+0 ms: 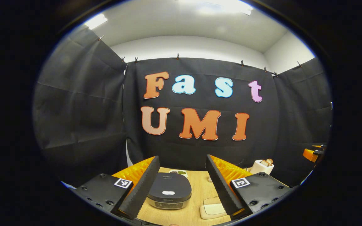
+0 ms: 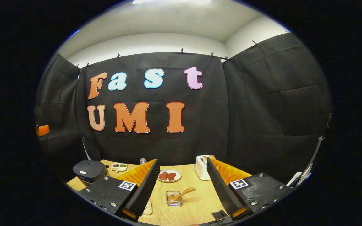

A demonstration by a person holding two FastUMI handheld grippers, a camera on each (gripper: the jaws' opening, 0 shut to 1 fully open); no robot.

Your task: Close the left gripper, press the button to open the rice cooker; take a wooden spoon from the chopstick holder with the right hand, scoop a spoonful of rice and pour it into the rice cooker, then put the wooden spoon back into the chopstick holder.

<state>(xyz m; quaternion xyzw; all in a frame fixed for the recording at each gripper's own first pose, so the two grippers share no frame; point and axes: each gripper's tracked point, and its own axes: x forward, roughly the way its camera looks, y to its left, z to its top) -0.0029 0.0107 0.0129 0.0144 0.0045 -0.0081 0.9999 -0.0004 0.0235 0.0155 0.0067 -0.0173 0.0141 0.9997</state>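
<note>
The rice cooker [image 1: 168, 190] sits lid-down on the bench [image 1: 196, 185], straight ahead of the left claw [image 1: 182, 185] and framed between its fingers, which stand spread and hold nothing. The right claw [image 2: 181, 185], likewise released, faces the chopstick holder [image 2: 173, 199], whose wooden spoon [image 2: 181, 193] leans right.

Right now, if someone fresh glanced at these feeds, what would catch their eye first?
Probably the dark rice cooker, lid shut, framed between the open left gripper fingers on the wooden table. In the right gripper view, the wooden spoon leans in the wire chopstick holder between the open right gripper fingers, a white toaster behind.
</note>
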